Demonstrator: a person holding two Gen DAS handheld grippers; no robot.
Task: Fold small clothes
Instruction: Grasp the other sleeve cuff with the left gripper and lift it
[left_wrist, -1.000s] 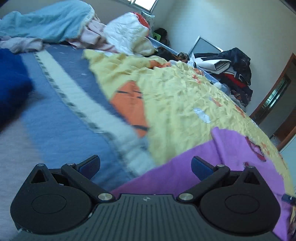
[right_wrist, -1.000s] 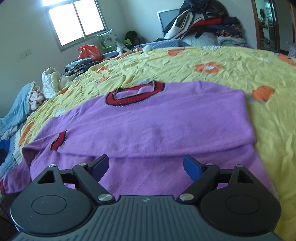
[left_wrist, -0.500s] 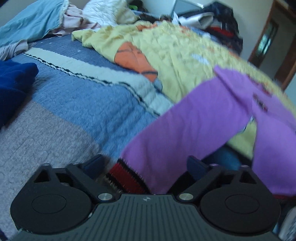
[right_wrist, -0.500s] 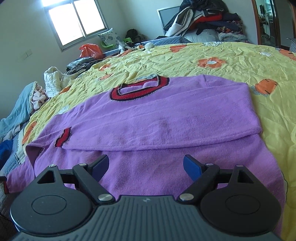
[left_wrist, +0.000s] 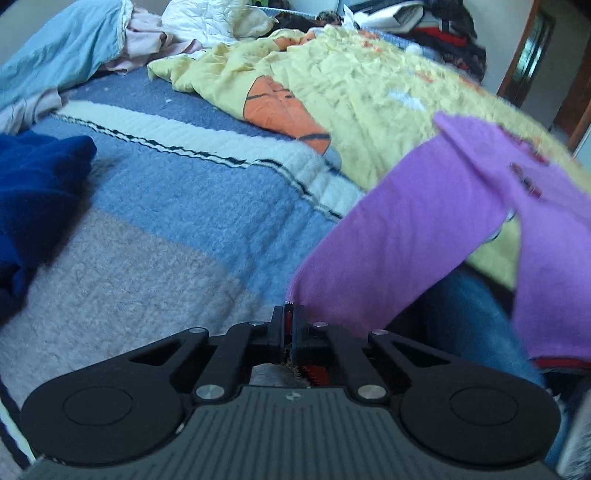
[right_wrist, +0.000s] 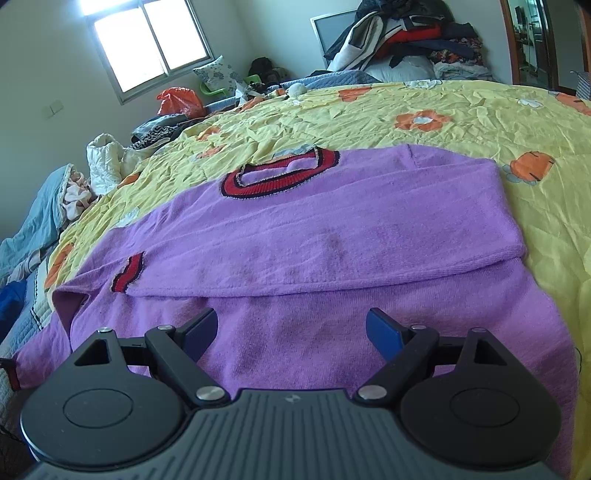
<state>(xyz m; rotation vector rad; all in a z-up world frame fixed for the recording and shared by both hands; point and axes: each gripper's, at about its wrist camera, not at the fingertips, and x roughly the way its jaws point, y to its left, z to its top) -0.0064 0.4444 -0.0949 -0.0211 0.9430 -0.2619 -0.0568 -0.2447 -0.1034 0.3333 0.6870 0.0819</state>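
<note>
1. The left gripper (left_wrist: 289, 326) is clenched on the cuff end of the purple sweater's sleeve (left_wrist: 406, 236); its two fingers are pressed together with red ribbed knit caught between and just behind them.
2. Ahead and to the left of that gripper lies a dark blue garment (left_wrist: 33, 192) on a blue and grey striped blanket (left_wrist: 177, 206), which spreads directly in front of the fingers.
3. Further ahead, past the blanket's cream band, a crumpled yellow bedsheet (left_wrist: 369, 99) with orange flowers begins; a light blue cloth (left_wrist: 66, 55) is bunched at the far left.
4. The sleeve rises from the closed fingers up and to the right, lifted off the bed, toward the rest of the sweater at the right edge of the left wrist view.
5. The right gripper (right_wrist: 291, 334) is released, its blue-padded fingers spread wide apart and holding nothing.
6. Directly in front of and beneath it the purple sweater (right_wrist: 332, 236) lies flat on the yellow bedsheet (right_wrist: 480, 114); its other sleeve is folded across the body, with a red striped cuff (right_wrist: 127, 277) ahead to the left.
7. The red collar (right_wrist: 280, 177) sits further ahead, near centre.
8. Far ahead are a window (right_wrist: 155, 40) at the left and a clothes pile (right_wrist: 406, 40) at the right.
</note>
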